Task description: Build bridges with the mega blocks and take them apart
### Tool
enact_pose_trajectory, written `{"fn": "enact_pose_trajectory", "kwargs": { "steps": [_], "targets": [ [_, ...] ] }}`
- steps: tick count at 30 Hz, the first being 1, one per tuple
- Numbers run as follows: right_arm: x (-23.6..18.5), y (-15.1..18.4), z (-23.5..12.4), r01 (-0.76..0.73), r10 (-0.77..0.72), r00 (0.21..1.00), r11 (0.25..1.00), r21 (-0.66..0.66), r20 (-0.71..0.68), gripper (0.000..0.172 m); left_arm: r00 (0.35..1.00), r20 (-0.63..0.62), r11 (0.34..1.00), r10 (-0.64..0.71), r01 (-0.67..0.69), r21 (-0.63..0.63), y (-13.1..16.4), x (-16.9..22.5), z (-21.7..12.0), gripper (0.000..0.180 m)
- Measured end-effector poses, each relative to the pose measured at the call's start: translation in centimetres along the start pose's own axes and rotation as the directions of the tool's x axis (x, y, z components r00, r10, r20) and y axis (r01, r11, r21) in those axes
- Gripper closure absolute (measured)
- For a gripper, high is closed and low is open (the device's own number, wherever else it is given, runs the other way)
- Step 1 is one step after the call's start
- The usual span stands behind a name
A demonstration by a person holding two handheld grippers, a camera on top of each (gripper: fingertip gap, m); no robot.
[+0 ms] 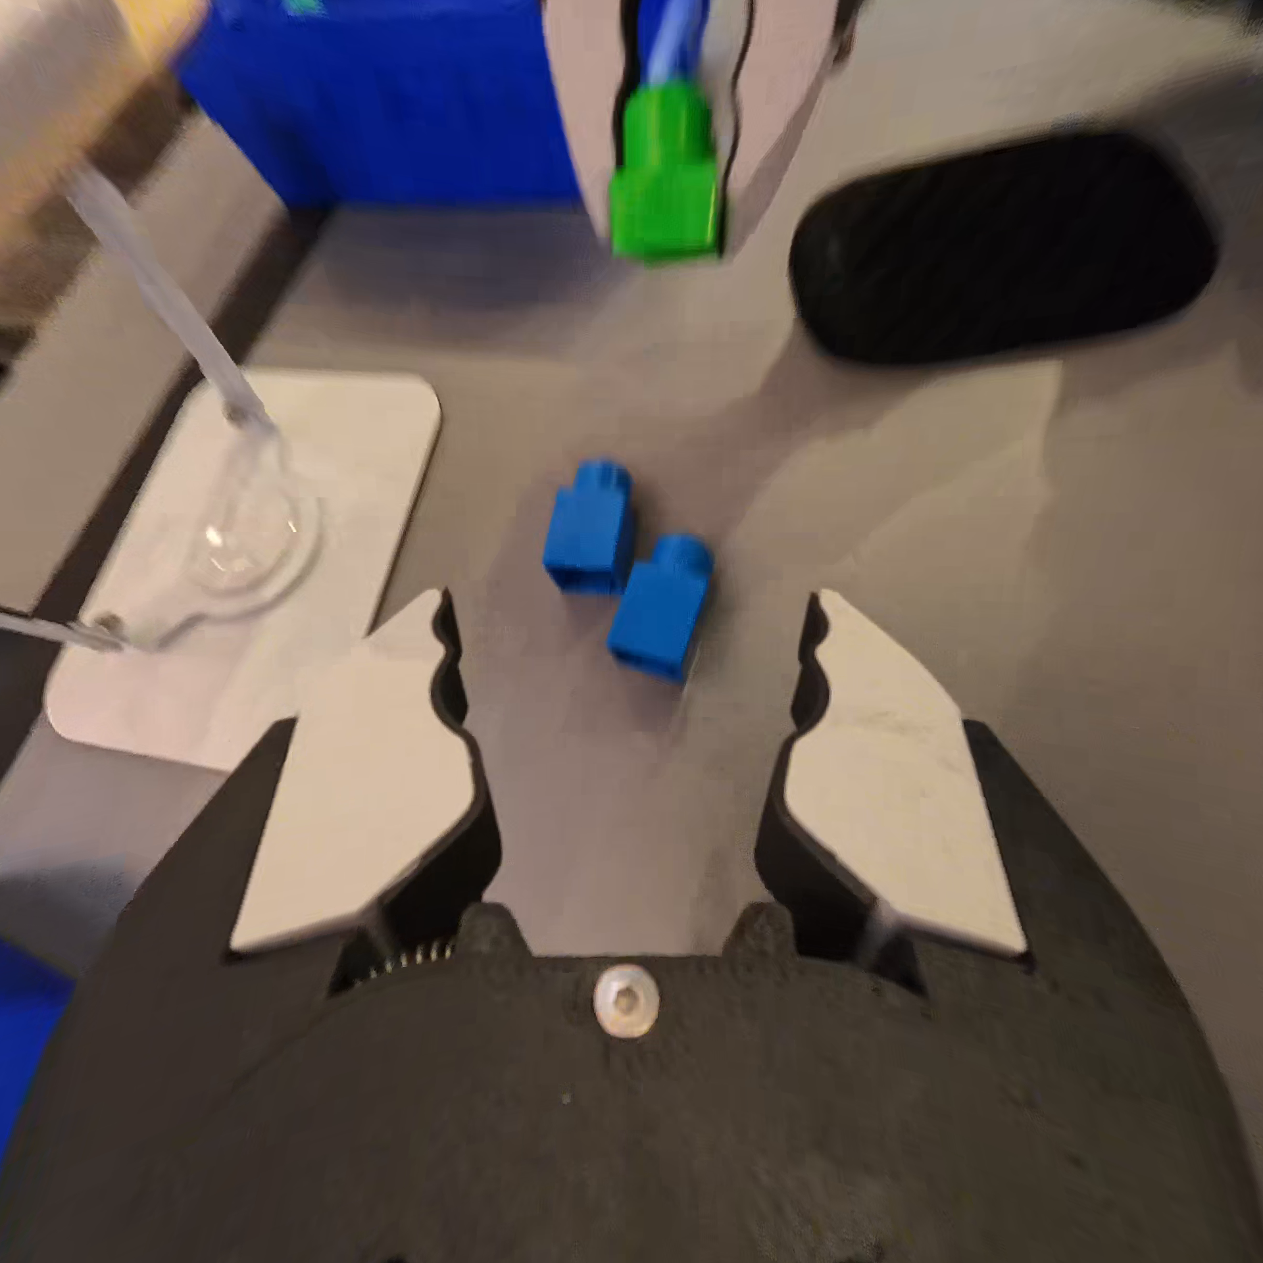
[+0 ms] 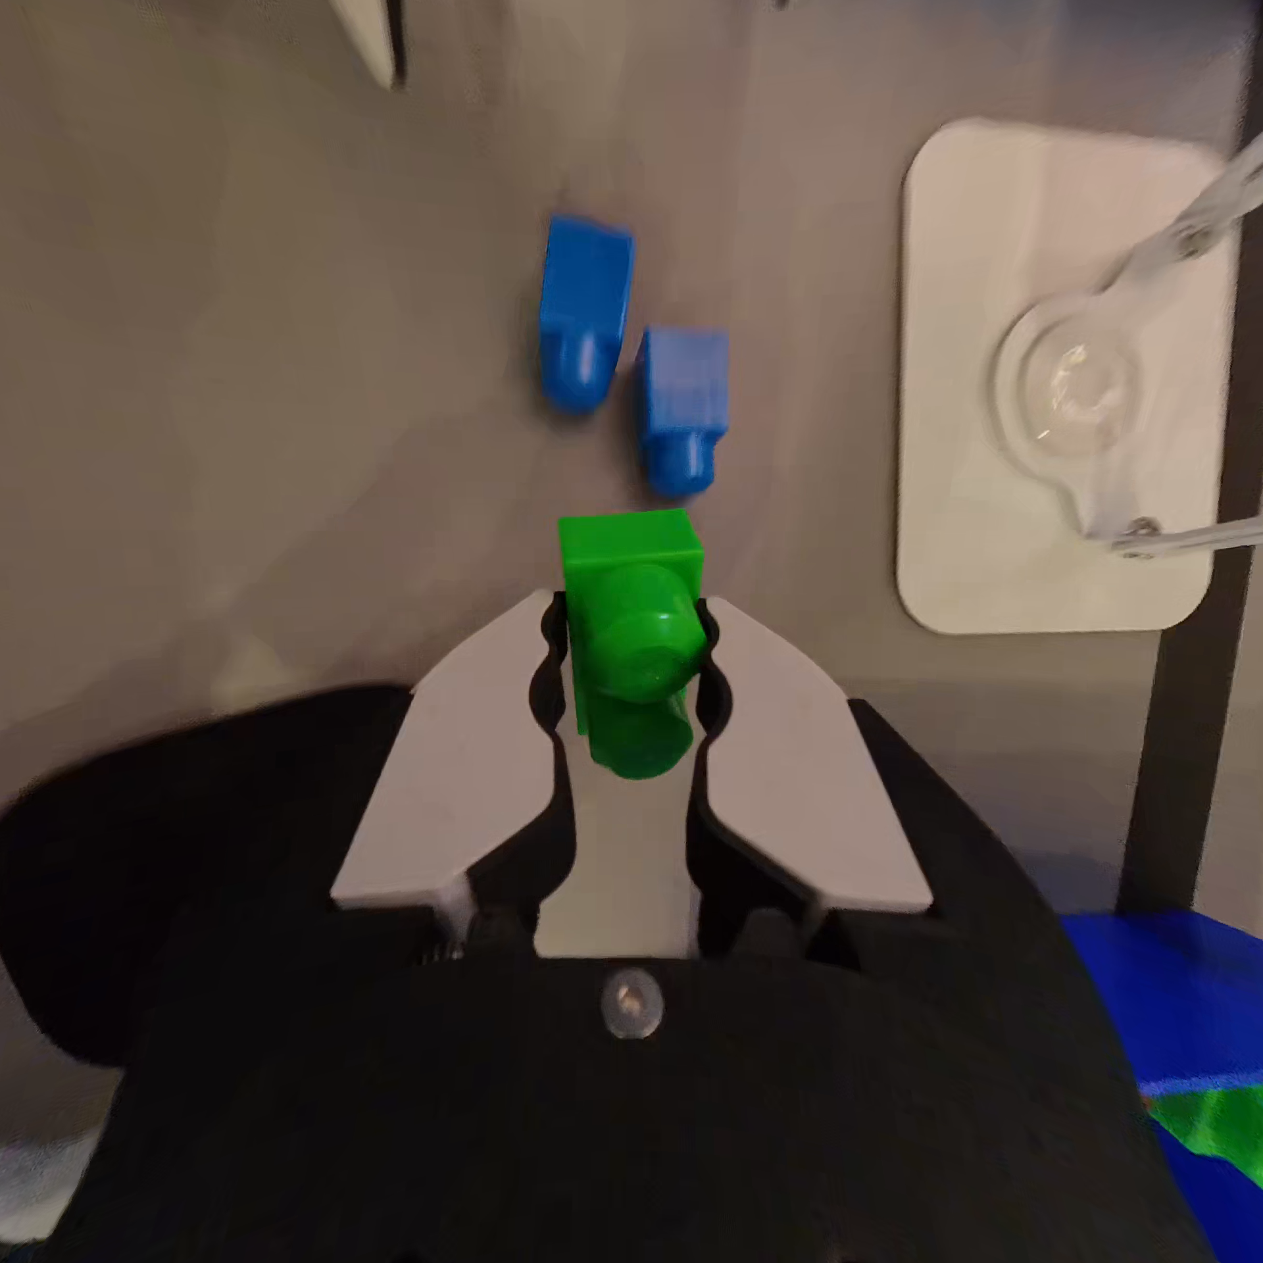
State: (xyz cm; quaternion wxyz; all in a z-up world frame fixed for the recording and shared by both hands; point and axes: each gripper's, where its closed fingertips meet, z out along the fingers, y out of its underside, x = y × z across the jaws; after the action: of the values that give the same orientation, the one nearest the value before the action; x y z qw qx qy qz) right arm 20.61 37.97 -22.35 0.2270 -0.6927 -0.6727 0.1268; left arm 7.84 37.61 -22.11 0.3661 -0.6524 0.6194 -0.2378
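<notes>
mega blocks are split between one grasp and the table right now. a green block (image 2: pixel 632 615) sits pinched between the right gripper (image 2: pixel 632 632) fingertips, both pads (image 2: pixel 557 639) pressed on its side walls, its stud pointing back toward the wrist and its front end poking out past the tips. the left gripper (image 1: pixel 629 649) has its fingers spread wide with nothing between them, only bare grey table (image 1: pixel 615 820).

just ahead of the left fingertips, slightly toward the right finger, lie two blue blocks (image 1: pixel 622 567) on their sides, touching at a corner, studs pointing away from the left gripper. from the right gripper they lie just beyond the green block's front end.

farther out, off the left finger's side, a white mat (image 1: pixel 342 478) carries a clear stand (image 1: pixel 246 526); a black pad (image 1: pixel 998 253) lies far ahead to the right, and a blue box (image 1: pixel 383 102) sits far ahead.

judging the step: probably standing the blue pieces up as piers, or finishing the take-apart. to do it well, centre the spread fingers over one blue block only, square to its flat sides, since the neighbour touches it and could get dragged. keep the green one level meanwhile. the frames are blurred, so fine alignment is hard to read.
</notes>
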Motion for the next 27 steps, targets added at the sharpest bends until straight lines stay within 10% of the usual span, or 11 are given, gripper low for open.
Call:
{"fn": "enact_pose_trajectory", "kwargs": {
  "steps": [7, 12, 27],
  "targets": [
    [-2.7, 4.5, 4.5, 0.183, -0.146, 0.978, 0.943, -0.278, 0.148, 0.136, 0.996, -0.060, 0.981, 0.069, -0.079, -0.178, 5.5, -0.9, 2.8, 0.085],
    [-3.0, 4.0, 5.8, 0.178, -0.138, 0.975, 0.955, -0.239, 0.174, 0.120, 0.990, -0.112, 0.971, 0.089, -0.112, -0.211, 7.0, -1.7, 4.0, 0.087],
    [1.4, 1.1, 5.6, -0.148, 0.159, 0.976, 0.985, -0.084, 0.150, 0.145, 0.980, -0.152, 0.971, 0.128, -0.155, -0.183, 5.7, -1.9, 6.9, 0.094]
  ]
}}
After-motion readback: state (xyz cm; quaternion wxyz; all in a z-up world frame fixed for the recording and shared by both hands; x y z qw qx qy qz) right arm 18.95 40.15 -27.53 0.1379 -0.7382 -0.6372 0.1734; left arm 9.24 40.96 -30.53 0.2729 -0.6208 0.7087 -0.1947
